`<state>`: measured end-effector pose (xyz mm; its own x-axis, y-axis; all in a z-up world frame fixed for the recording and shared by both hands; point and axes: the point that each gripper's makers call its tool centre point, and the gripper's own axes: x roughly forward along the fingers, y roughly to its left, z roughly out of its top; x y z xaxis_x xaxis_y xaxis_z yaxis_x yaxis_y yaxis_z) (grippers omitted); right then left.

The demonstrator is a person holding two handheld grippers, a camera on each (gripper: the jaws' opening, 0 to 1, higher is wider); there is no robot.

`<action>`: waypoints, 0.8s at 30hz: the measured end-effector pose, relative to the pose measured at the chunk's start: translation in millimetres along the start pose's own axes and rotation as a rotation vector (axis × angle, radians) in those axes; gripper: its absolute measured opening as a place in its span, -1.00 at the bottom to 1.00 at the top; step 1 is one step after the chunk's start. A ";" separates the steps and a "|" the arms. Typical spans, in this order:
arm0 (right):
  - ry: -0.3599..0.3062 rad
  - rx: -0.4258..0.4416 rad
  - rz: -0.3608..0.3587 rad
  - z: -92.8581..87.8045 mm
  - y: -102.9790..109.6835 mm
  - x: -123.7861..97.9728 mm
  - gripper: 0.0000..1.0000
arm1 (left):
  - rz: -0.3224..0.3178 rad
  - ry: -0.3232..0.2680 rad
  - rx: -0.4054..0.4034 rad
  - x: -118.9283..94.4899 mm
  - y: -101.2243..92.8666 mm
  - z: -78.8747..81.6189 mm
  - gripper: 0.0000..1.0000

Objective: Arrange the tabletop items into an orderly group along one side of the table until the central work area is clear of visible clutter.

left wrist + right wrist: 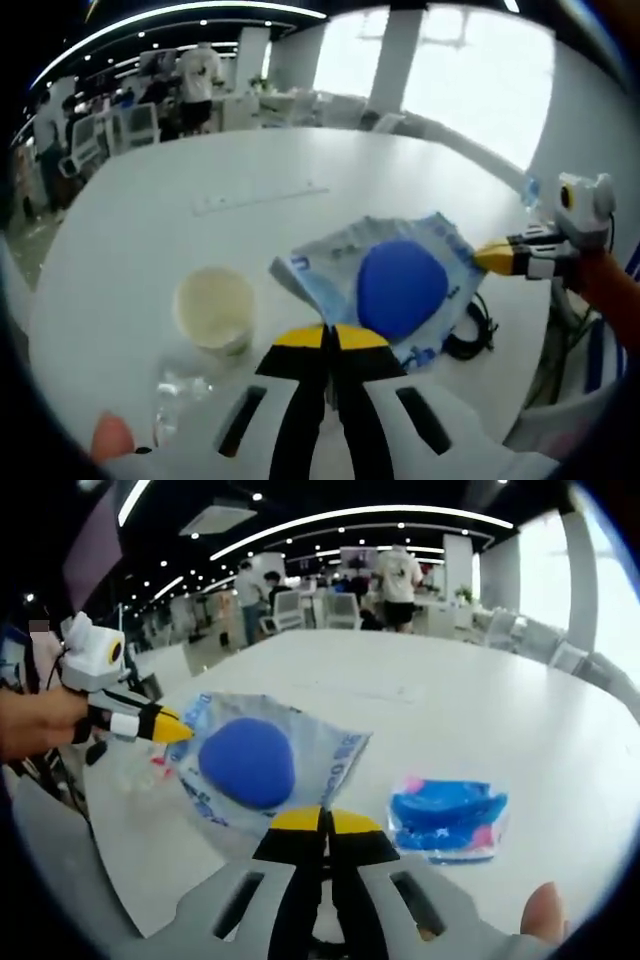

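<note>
A crinkled pale-blue plastic packet lies mid-table with a round blue pad on top of it. My left gripper is shut, jaws pressed together on the packet's edge. My right gripper is also shut and meets a neighbouring edge of the packet; that edge looks slightly raised. In the left gripper view a white paper cup stands left of the packet. A small bright-blue sachet lies to the right in the right gripper view.
A clear plastic wrapper lies near the cup. A black cable curls by the table edge. A clear ruler rests farther out on the white table. People and chairs stand beyond the far edge.
</note>
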<state>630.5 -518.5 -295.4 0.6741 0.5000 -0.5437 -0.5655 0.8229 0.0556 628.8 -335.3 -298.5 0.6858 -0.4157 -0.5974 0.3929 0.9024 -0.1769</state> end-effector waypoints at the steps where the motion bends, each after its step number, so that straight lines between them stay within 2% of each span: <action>1: 0.001 -0.002 -0.001 0.2 -1.1 2.2 -0.98 | 0.001 0.000 -0.003 1.4 0.9 -0.3 -1.00; 6: 0.010 0.000 -0.006 -1.1 -5.5 10.4 -0.98 | 0.014 0.004 -0.022 13.1 5.9 0.1 -1.00; 11: 0.025 0.001 -0.009 -5.1 -10.4 19.2 -0.98 | 0.025 0.014 -0.005 21.5 8.2 -0.6 -1.00; 24: 0.071 -0.012 0.003 -18.7 -9.3 42.4 -0.98 | 0.045 0.051 -0.028 39.9 24.5 -14.5 -1.00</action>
<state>655.5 -510.0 -334.7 0.6373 0.4818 -0.6014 -0.5736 0.8178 0.0472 656.9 -328.1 -338.0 0.6701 -0.3694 -0.6439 0.3446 0.9231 -0.1710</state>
